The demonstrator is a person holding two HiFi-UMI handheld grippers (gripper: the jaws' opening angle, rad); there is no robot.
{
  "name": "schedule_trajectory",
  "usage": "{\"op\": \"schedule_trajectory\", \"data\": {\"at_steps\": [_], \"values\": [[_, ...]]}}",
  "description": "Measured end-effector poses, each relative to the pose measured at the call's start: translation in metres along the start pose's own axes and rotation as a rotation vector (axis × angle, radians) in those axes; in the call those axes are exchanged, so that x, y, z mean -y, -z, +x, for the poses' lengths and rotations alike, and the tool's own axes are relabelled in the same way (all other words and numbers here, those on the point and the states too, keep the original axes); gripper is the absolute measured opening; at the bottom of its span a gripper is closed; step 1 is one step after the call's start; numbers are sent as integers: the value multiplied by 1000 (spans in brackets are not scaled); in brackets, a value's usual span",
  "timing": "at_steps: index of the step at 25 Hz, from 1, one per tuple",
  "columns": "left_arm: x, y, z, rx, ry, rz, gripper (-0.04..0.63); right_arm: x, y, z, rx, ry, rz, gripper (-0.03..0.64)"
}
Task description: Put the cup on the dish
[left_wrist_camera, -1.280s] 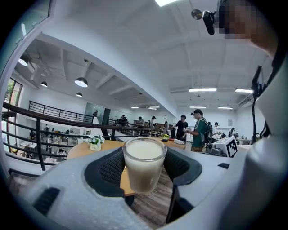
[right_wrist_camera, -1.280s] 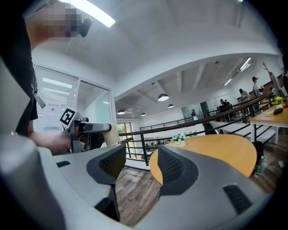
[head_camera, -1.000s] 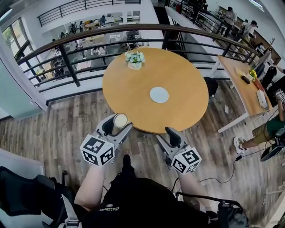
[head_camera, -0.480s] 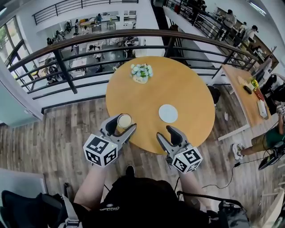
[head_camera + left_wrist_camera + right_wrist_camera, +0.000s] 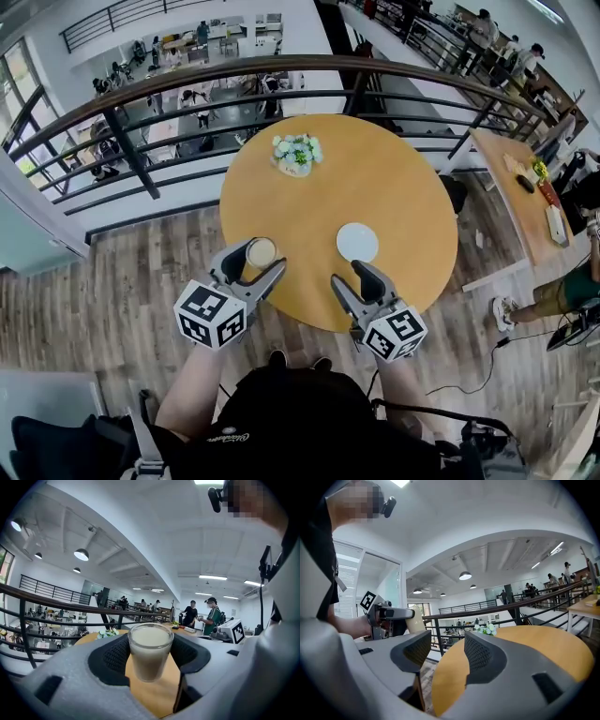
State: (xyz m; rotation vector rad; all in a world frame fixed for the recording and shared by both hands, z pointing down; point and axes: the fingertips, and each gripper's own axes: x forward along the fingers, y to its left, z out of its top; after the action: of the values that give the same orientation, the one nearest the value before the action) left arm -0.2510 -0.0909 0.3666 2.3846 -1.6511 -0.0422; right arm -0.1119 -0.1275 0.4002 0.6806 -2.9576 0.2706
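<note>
L gripper (image 5: pixel 253 265) jaws clamped mid-wall on glass cup (image 5: pixel 150 651) w/ milky liquid: prob heavy-ish, slick, breakable, spill-prone; hold upright. R gripper (image 5: pixel 352 277) jaws apart, empty.

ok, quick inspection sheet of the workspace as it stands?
Surface: round wooden table.
Job's things: cup of pale drink, held by the left gripper at the table's near edge; white dish with nothing on it.
Clutter: flower arrangement at the far edge.
Grippers: left shut on the cup; right gripper open, nothing between its jaws.
Cables: black cable on the floor, right.
Surroundings: railing, second table, people beyond.
</note>
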Motion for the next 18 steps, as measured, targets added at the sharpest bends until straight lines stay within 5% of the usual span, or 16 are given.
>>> {"op": "schedule_trajectory", "data": {"at_steps": [18], "values": [[27,-6,34,-3,-24,28,267,36,-9,-12,31,-39,6,221]]}}
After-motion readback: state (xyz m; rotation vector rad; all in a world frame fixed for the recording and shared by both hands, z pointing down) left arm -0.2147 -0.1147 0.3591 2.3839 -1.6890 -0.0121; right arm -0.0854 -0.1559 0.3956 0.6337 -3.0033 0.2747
